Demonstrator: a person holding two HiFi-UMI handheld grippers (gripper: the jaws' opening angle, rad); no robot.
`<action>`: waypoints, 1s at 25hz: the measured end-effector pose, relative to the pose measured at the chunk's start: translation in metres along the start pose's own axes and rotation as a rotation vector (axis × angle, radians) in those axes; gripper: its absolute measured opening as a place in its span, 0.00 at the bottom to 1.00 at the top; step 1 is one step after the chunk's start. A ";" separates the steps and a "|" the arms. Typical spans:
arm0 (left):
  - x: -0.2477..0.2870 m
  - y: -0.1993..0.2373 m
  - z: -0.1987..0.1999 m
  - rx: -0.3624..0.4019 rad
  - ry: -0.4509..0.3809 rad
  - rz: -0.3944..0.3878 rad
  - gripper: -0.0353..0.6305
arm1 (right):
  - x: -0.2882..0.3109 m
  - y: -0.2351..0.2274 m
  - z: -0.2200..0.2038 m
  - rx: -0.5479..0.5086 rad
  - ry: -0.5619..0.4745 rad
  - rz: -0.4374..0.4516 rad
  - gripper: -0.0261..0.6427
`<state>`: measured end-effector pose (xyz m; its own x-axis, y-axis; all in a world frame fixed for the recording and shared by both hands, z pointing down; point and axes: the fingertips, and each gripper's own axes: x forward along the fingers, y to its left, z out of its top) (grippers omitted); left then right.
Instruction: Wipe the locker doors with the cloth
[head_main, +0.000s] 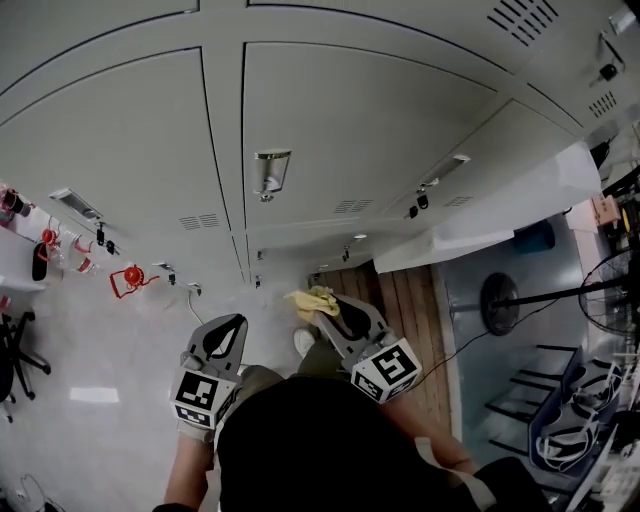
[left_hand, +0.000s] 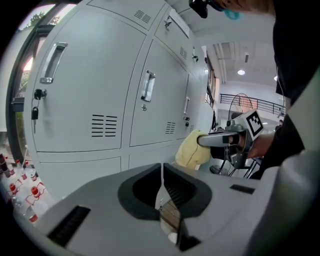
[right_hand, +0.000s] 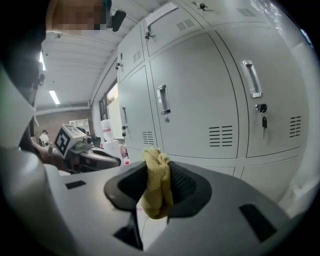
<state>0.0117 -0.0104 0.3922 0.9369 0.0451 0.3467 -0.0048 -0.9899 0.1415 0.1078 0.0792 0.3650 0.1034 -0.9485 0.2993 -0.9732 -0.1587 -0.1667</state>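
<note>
The right gripper (right_hand: 159, 170) had its fingers clenched on the yellow cloth (right_hand: 156, 186). The cloth was bunched into a narrow roll. Its long axis ran along the fingers, and its free end pointed past the fingertips toward the grey locker doors (right_hand: 200, 100), in front of them and not touching. The left gripper (left_hand: 161, 175) was also before the doors, with its fingers pressed together and nothing between them.

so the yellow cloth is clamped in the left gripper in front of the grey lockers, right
Not the left: the right gripper view shows the yellow cloth clamped in the right gripper, in front of the grey lockers.
</note>
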 end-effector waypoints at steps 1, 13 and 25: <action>0.000 -0.002 0.002 0.002 -0.004 -0.009 0.06 | -0.003 0.000 0.004 -0.005 -0.007 -0.010 0.22; 0.019 -0.019 0.019 0.033 -0.023 -0.079 0.07 | -0.018 0.001 0.016 -0.037 -0.075 -0.047 0.21; 0.038 -0.022 0.025 0.036 -0.003 -0.052 0.06 | -0.009 -0.019 0.011 0.026 -0.054 0.010 0.21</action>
<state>0.0559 0.0093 0.3785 0.9365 0.0959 0.3372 0.0560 -0.9904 0.1261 0.1271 0.0876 0.3550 0.1052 -0.9635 0.2463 -0.9687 -0.1553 -0.1937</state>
